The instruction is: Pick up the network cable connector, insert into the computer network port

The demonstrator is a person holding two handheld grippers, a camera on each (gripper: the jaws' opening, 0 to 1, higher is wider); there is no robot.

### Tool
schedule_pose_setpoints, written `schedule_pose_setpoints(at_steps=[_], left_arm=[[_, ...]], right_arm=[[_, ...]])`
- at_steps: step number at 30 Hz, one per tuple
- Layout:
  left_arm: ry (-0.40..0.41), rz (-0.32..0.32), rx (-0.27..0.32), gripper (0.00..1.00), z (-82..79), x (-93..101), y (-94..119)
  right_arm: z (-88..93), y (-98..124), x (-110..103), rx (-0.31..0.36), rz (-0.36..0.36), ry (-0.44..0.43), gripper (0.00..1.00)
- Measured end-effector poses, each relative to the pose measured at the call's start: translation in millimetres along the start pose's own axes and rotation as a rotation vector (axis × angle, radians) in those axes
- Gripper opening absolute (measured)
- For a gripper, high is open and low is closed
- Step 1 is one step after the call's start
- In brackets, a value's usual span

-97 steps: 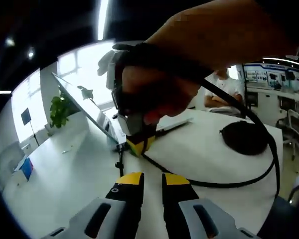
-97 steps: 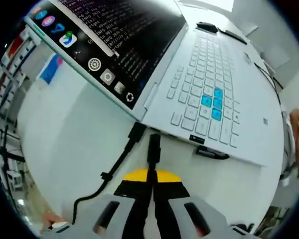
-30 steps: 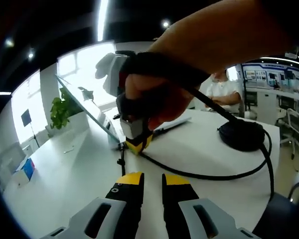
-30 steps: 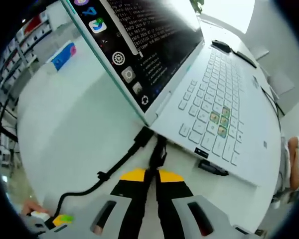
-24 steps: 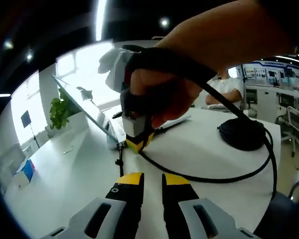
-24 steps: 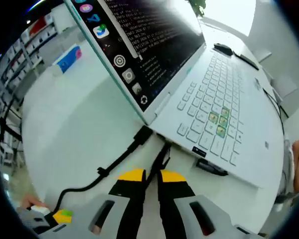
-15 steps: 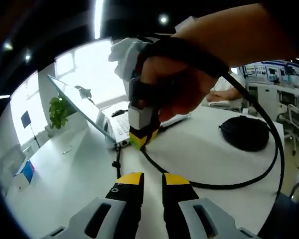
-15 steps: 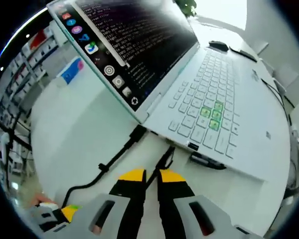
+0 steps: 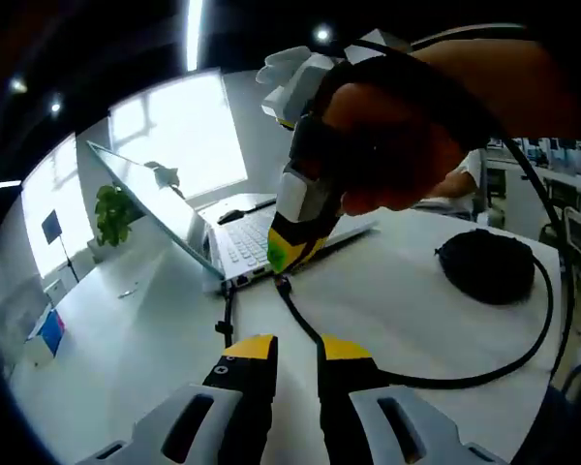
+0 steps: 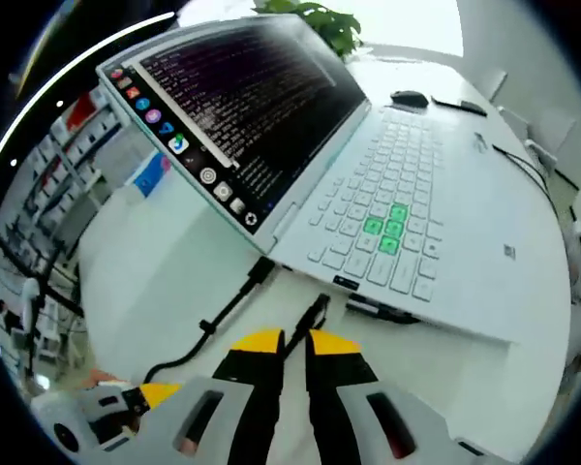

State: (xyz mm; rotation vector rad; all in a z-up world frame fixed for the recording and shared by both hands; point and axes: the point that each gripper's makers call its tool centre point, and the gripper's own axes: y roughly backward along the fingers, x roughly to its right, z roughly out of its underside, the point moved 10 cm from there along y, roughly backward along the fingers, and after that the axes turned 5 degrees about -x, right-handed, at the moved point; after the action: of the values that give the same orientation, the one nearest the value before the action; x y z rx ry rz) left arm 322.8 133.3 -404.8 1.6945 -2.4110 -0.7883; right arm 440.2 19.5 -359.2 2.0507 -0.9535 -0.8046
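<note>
Black connector plugged into laptop

Bright windows, potted plant, white table, dark ceiling with strip light.

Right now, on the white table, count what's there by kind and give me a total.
Open white laptop: 1
Black cables plugged into or at the laptop's side: 2
Black computer mouse: 1
Black round pouch: 1
Green potted plant: 1
Total: 6
</note>
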Motion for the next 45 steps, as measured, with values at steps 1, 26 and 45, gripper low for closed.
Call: schedule_pose_setpoints(at_steps=[1,26,45], left_arm=[[-0.002,0.003,0.000,0.19,-0.9,0.0,-1.6],[0.013,0.086,-0.118,0.21,-25.0,-18.8,-60.2],[-0.001,0.108,-0.165,0.21,-39.7,-11.3,-74.9]], right_arm=[[0.0,0.9,0.1,0.015,-0.008,-0.008,0.09],[15.9,22.3,21.1,0.141,-0.098,-0.060,0.09],[29.8,31.2,27.3,0.157,-0.118,-0.050,0.09]])
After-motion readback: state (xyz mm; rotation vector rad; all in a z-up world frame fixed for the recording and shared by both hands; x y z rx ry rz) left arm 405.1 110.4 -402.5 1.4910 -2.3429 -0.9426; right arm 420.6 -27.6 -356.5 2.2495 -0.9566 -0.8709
